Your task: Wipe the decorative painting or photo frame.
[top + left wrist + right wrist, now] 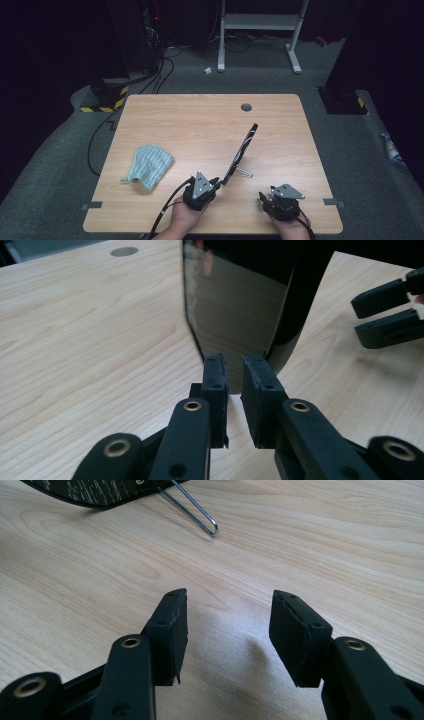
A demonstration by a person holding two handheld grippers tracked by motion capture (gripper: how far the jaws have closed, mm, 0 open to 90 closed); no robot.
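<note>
Black glossy flat panel (244, 148) with a thin wire kickstand (197, 510) stands tilted near the middle of the pale wooden tabletop (200, 115), its lower corner pinched between the fingers (216, 377) of the left gripper (218, 183), probably to steady it on edge. The right gripper (227, 630) waits near the front edge, fingers spread with nothing between them. A striped pale-green cloth (148, 165) lies well to the left. No containers are on the tabletop.

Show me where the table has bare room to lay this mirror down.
Free: the wide wood between the mirror and the table's far edge by the grommet hole, plus the whole right side. Crowded: the near edge, with the left tool, right tool and wire stand; the cloth occupies the left.
</note>
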